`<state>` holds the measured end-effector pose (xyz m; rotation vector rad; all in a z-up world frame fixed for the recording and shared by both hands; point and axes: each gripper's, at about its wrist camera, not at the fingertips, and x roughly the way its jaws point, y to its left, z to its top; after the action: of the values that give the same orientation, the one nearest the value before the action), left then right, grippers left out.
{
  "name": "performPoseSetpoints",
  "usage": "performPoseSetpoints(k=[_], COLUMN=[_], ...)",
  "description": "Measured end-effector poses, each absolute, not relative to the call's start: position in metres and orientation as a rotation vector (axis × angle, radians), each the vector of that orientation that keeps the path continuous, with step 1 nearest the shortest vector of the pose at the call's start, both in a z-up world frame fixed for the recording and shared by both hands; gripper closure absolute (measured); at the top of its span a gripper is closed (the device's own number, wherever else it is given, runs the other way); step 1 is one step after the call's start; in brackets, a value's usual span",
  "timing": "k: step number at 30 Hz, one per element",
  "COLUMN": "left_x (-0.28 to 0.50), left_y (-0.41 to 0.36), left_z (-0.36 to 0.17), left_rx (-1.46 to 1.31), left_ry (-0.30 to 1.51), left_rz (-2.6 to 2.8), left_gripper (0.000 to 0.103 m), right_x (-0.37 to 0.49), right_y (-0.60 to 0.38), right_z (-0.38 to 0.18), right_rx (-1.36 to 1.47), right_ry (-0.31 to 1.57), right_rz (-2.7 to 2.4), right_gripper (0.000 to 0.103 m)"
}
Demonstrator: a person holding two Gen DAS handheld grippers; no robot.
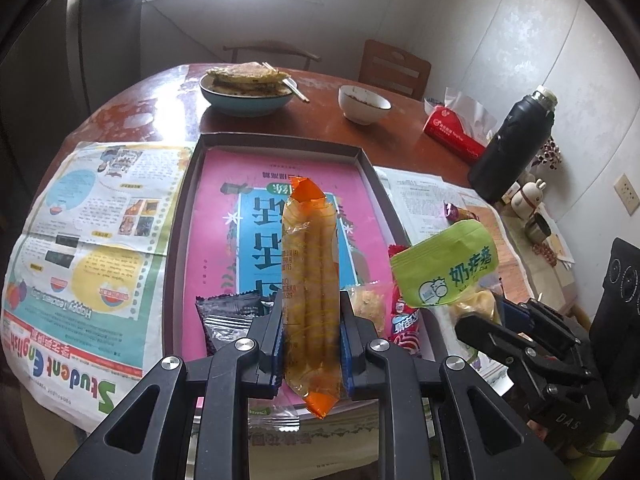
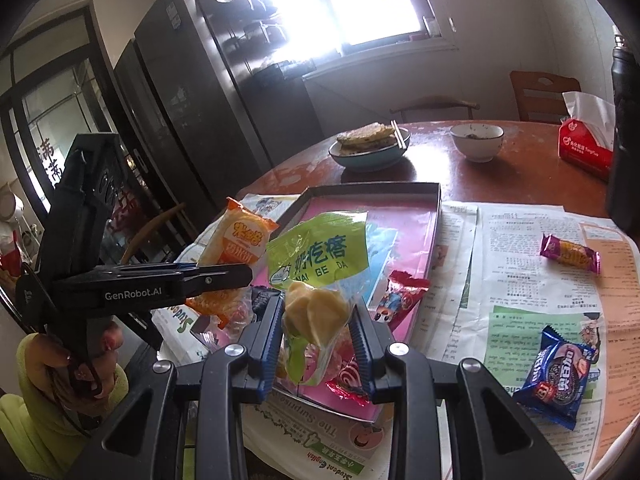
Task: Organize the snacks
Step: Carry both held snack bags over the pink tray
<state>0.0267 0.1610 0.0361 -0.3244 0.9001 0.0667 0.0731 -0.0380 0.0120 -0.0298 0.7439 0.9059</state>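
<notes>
My left gripper (image 1: 312,320) is shut on a long orange roll-snack packet (image 1: 310,280) and holds it above the pink-lined tray (image 1: 280,142). My right gripper (image 2: 318,328) is shut on a green milk-snack bag (image 2: 320,260), also above the tray (image 2: 376,192). The green bag (image 1: 446,264) and right gripper (image 1: 498,312) show at the right of the left wrist view. The left gripper (image 2: 240,272) with the orange packet (image 2: 236,244) shows at the left of the right wrist view. In the tray lie a black packet (image 1: 228,320), a clear cracker pack (image 1: 368,300) and a red packet (image 1: 404,320).
Newspapers (image 1: 88,248) lie under and beside the tray. On the right newspaper lie a purple candy bar (image 2: 570,254) and a blue cookie pack (image 2: 558,376). Behind the tray stand a bowl of pancakes (image 1: 248,88), a white bowl (image 1: 362,104), a red tissue box (image 1: 456,132) and a black thermos (image 1: 516,144).
</notes>
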Motion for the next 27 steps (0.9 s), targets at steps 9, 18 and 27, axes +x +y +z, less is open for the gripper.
performPoseSetpoints(k=[9, 18, 27], left_x=[0.037, 0.045, 0.048], left_y=[0.153, 0.147, 0.151], left_z=[0.023, 0.011, 0.006], left_rx=[-0.311, -0.299, -0.306], left_ry=[0.939, 0.975, 0.984], left_rz=[0.049, 0.037, 0.048], left_gripper=[0.081, 0.081, 0.081], right_x=[0.077, 0.08, 0.079], right_y=[-0.034, -0.029, -0.024], right_z=[0.0, -0.006, -0.01], right_rx=[-0.028, -0.036, -0.045], right_ry=[0.773, 0.791, 0.799], right_rz=[0.901, 0.9, 0.902], right_gripper=[0.07, 0.07, 0.07])
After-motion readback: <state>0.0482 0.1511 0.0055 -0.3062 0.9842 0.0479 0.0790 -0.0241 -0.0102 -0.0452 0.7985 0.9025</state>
